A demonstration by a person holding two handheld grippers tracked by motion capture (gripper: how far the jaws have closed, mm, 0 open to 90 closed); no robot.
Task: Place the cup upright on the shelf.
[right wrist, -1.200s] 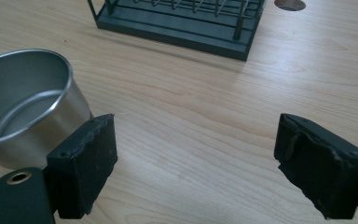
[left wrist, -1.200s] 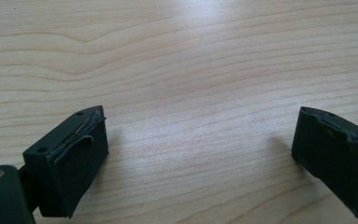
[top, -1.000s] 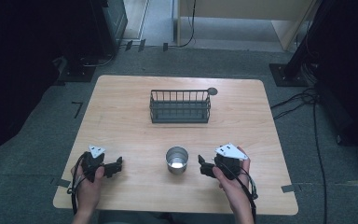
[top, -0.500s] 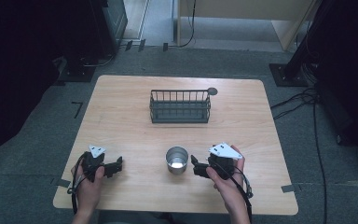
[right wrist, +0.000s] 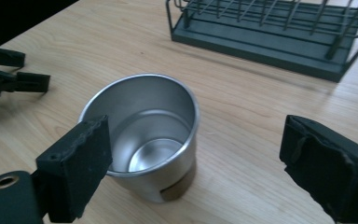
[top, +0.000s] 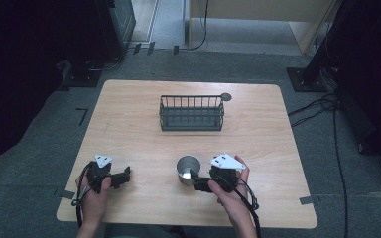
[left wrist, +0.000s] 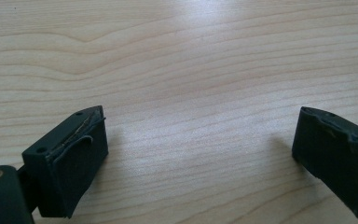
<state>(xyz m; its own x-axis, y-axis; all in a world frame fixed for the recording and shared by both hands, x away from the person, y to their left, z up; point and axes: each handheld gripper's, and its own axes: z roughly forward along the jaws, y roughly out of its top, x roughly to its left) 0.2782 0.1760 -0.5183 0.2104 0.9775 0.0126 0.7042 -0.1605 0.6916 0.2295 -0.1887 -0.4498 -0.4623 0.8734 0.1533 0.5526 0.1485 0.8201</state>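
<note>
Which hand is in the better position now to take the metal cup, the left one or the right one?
Probably the right. The right gripper is right beside the metal cup, its jaws just opened, the near jaw at the cup's rim. The left gripper rests farther away, open over bare table.

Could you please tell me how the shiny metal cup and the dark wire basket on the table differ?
The shiny round metal cup has solid, reflective walls, while the dark rectangular wire basket has open bars on a flat base. The cup stands near the person's edge, beside the right gripper; the basket sits farther back, mid-table. Both stand upright, open-topped and empty on the light wooden table.
</note>
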